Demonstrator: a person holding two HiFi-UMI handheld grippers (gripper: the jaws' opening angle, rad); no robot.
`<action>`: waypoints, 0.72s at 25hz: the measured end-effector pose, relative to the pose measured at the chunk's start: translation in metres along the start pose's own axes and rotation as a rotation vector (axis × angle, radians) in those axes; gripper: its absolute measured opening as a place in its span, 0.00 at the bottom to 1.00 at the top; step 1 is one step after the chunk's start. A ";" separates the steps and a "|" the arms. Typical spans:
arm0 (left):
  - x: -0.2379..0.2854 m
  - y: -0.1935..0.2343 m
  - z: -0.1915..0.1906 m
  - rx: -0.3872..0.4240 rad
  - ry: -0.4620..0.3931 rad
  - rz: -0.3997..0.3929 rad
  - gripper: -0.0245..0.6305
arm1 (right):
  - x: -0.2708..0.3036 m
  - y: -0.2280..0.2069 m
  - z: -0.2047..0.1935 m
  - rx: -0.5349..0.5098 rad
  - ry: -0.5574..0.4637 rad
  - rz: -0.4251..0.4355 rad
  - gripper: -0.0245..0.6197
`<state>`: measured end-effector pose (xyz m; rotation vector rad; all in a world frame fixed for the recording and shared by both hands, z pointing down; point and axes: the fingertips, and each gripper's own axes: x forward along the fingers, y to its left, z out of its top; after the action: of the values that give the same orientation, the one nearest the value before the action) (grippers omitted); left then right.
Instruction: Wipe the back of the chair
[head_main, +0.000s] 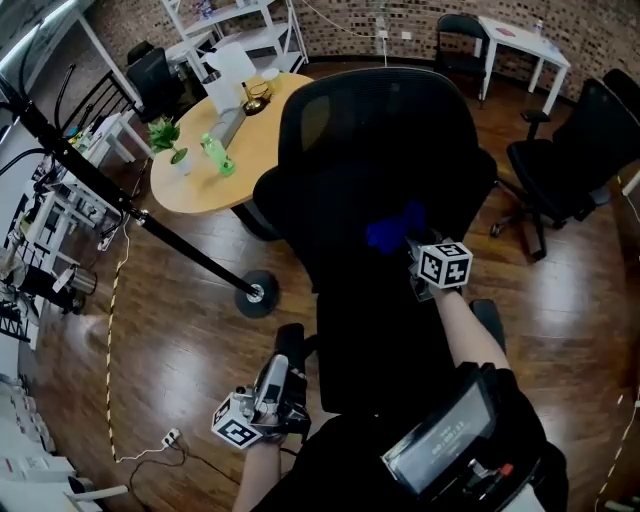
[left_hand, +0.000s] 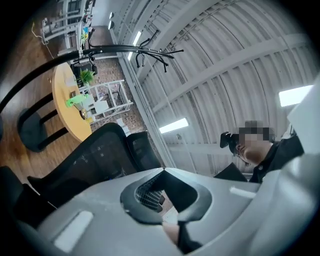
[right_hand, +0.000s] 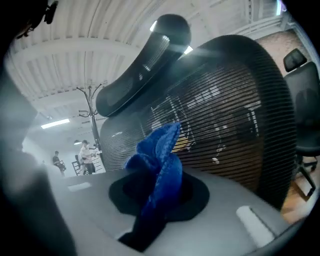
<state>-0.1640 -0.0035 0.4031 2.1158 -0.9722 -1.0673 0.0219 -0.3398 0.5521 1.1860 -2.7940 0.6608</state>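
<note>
A black mesh office chair (head_main: 380, 130) stands right in front of me, its back facing me. My right gripper (head_main: 412, 250) is shut on a bunched blue cloth (head_main: 393, 229), which sits against the middle of the chair back. In the right gripper view the blue cloth (right_hand: 160, 160) sticks up between the jaws, close to the mesh back (right_hand: 220, 120) below the headrest (right_hand: 145, 60). My left gripper (head_main: 285, 345) hangs low at the left beside the chair's base, shut and holding nothing. Its view shows the chair (left_hand: 95, 155) from the side.
A round wooden table (head_main: 205, 185) with a green spray bottle (head_main: 215, 155) and a small plant (head_main: 165, 133) stands beyond the chair at the left. A black coat stand (head_main: 150, 222) leans across the left, its base (head_main: 258, 293) near the chair. More black chairs (head_main: 570, 160) stand at the right.
</note>
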 end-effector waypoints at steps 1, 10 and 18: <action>0.004 0.001 -0.004 -0.005 0.011 -0.004 0.03 | -0.009 -0.014 0.001 0.008 -0.008 -0.027 0.13; 0.033 0.015 -0.028 -0.065 0.096 -0.029 0.03 | -0.105 -0.147 0.011 0.061 -0.055 -0.366 0.13; 0.052 0.025 -0.031 -0.092 0.127 -0.068 0.03 | -0.226 -0.201 0.052 0.123 -0.271 -0.697 0.13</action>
<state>-0.1249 -0.0548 0.4155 2.1257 -0.7824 -0.9778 0.3286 -0.3310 0.5356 2.2436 -2.2617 0.6343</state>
